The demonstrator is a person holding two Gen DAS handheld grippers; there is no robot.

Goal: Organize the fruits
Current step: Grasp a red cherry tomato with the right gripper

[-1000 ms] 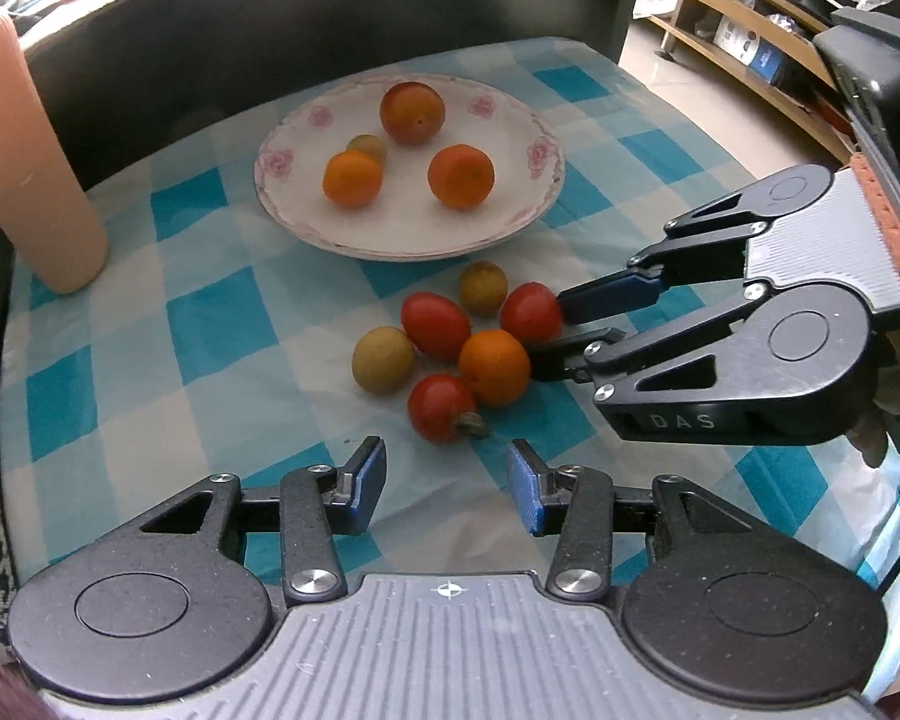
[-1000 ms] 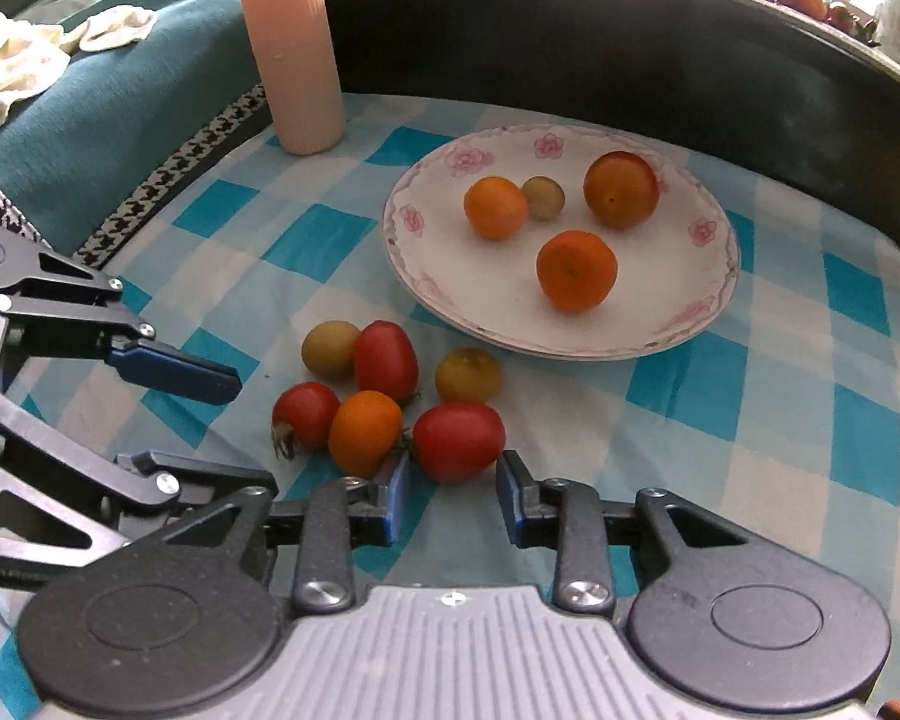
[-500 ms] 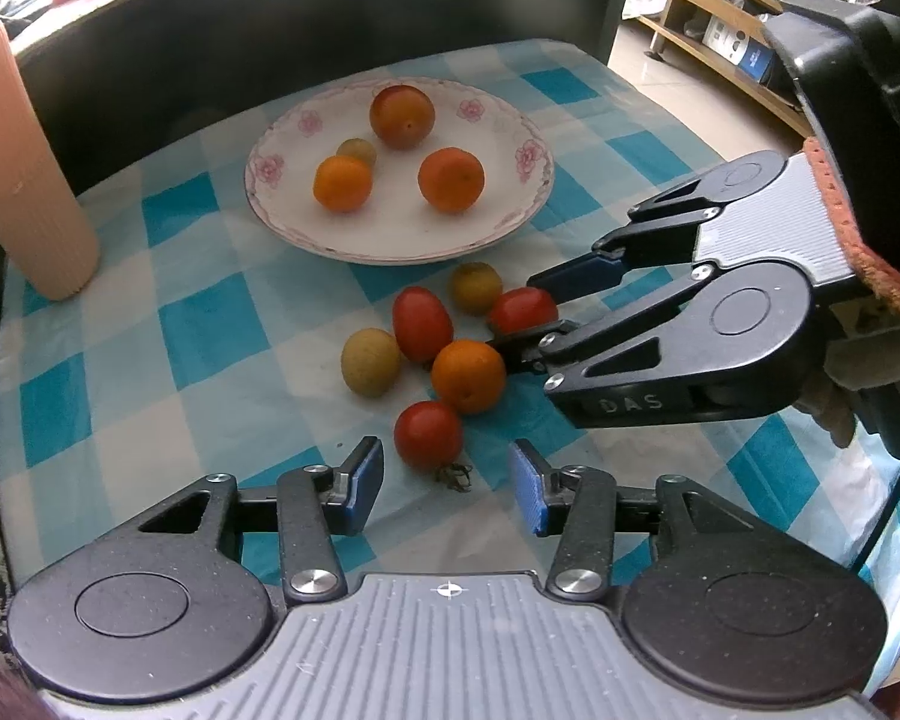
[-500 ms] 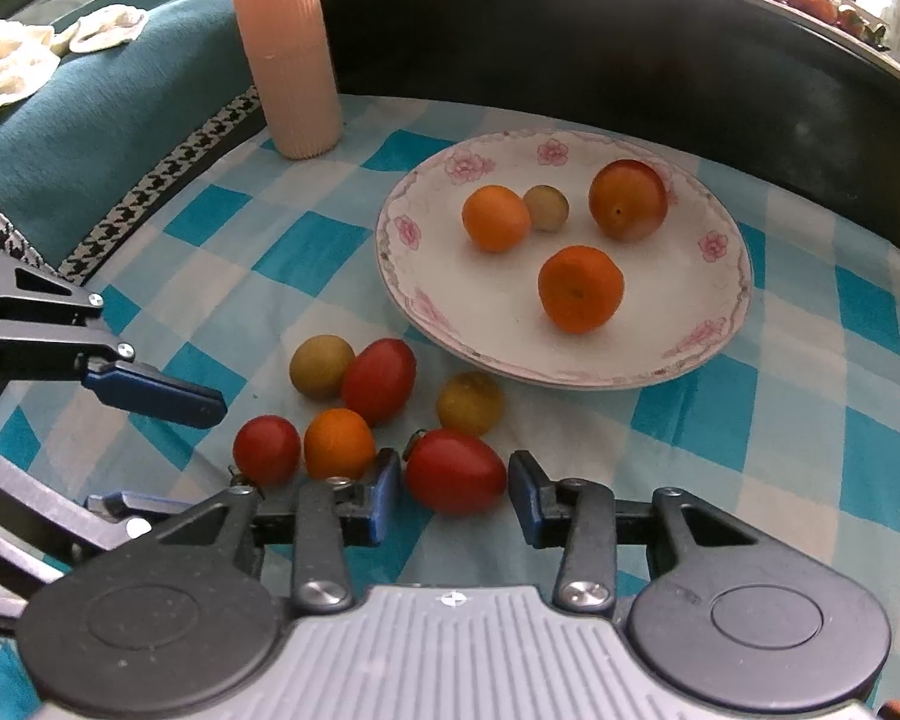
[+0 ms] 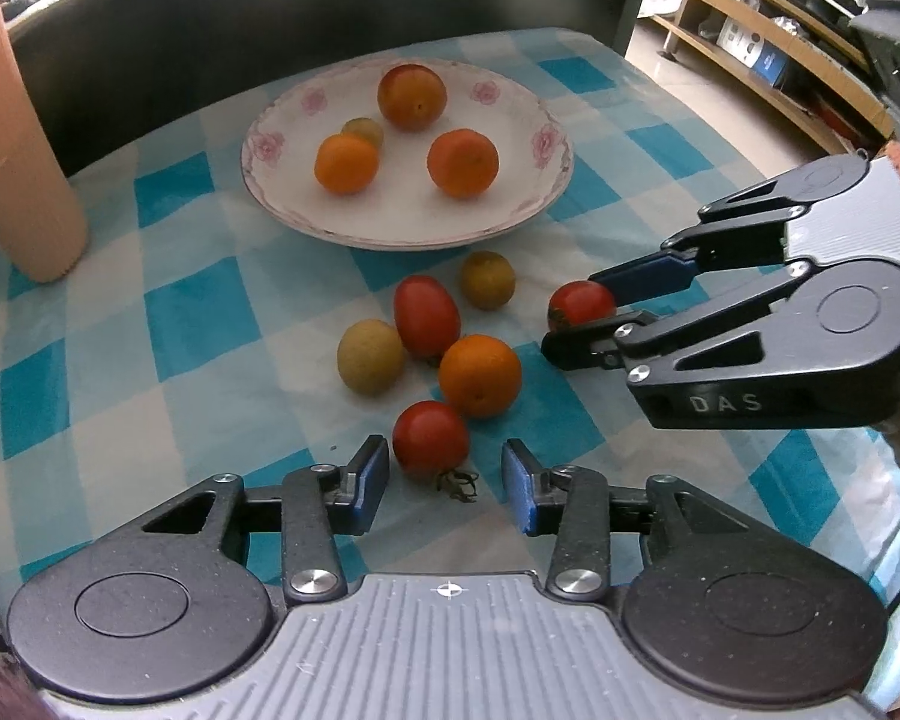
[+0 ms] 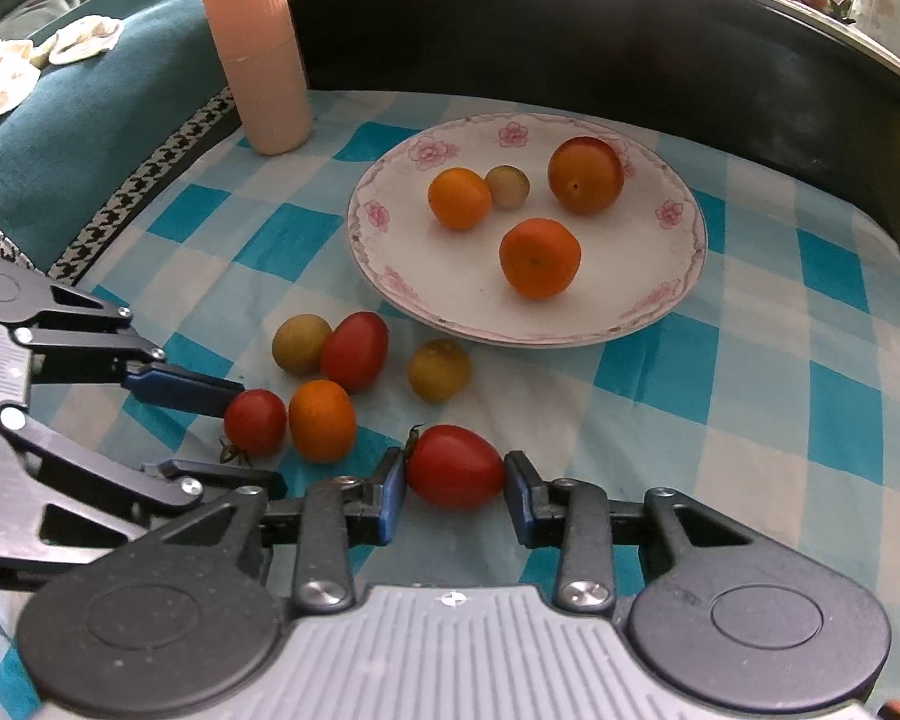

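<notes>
The right gripper (image 6: 455, 483) has closed in: its jaws now bracket a red tomato (image 6: 455, 467), seemingly touching it. The left gripper (image 5: 444, 474) has advanced, jaws wide apart around another tomato (image 5: 431, 437), gripping nothing. Two pickups for the plate (image 6: 660, 312) look imminent.

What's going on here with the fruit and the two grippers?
A person is sorting fruit on a checked tablecloth with two handheld grippers. The right gripper has its jaws around a red tomato, seemingly touching but not visibly squeezing. The left gripper is open around a smaller round tomato. Four loose fruits lie nearby, and the flowered plate holds four fruits.
</notes>
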